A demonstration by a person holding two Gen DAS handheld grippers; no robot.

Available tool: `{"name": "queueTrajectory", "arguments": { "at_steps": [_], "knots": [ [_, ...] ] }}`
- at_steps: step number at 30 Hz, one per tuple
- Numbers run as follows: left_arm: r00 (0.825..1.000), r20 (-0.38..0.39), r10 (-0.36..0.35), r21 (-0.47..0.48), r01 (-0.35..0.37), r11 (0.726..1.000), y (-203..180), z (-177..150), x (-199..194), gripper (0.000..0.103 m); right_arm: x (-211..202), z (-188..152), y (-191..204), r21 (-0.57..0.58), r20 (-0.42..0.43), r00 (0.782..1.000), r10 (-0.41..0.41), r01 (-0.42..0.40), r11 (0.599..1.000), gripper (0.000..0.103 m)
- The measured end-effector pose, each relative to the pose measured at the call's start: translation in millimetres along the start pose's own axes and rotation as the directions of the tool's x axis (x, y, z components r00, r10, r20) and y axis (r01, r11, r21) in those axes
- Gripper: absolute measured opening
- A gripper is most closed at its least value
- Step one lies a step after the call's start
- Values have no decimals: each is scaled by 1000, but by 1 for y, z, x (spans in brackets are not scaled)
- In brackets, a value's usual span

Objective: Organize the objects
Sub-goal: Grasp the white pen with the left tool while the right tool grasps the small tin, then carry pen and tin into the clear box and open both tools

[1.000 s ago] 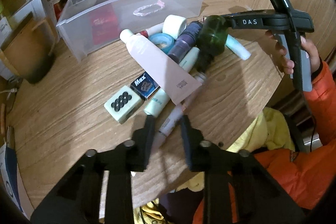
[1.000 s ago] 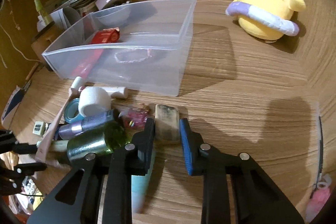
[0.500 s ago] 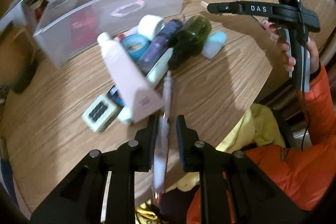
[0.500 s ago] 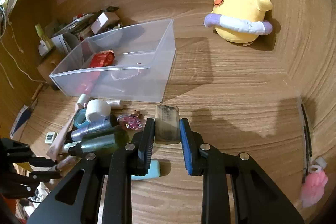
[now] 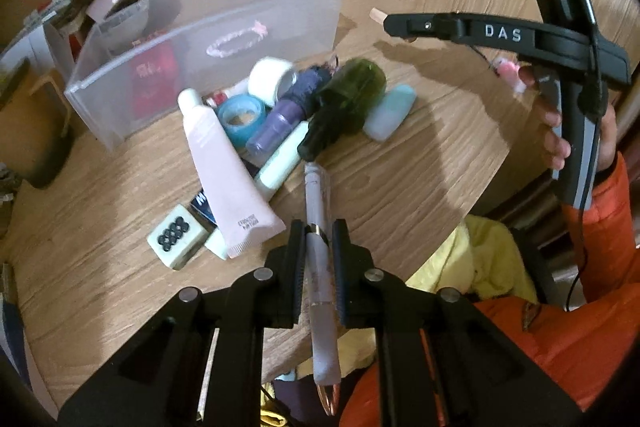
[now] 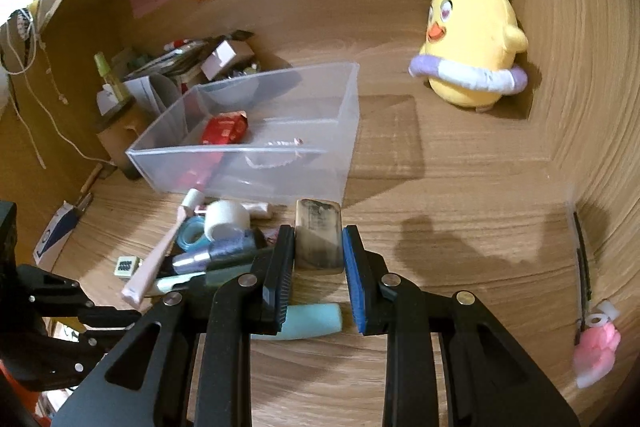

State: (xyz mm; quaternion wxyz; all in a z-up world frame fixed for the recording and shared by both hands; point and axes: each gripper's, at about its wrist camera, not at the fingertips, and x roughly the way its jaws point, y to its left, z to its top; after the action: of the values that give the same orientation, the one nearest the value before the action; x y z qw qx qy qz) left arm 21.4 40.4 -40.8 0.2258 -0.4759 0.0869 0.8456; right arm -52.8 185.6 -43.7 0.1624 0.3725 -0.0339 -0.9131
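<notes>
Wooden desk | step: both lifting items off pile near front edge | left gripper clamped on pen | right gripper clamped on block | next: carry both over bin, release inside

Changes logged from my station: left gripper, a second ago open above the white pen, has since clamped it and raised it off the wooden table. Right gripper has lifted the tan block clear of the clutter; teal tube now exposed beneath it.
</notes>
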Motion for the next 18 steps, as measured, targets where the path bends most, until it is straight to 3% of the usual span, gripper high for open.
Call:
{"name": "queueTrajectory", "arguments": {
  "at_steps": [11, 18],
  "knots": [
    [993, 90, 82, -54, -77, 996, 16, 9, -30, 10, -9, 12, 17, -29, 50, 998, 22, -21, 999, 22],
    [983, 152, 103, -127, -84, 988, 39, 21, -46, 10, -7, 21, 26, -34, 72, 996, 56, -53, 998, 22]
  ]
}}
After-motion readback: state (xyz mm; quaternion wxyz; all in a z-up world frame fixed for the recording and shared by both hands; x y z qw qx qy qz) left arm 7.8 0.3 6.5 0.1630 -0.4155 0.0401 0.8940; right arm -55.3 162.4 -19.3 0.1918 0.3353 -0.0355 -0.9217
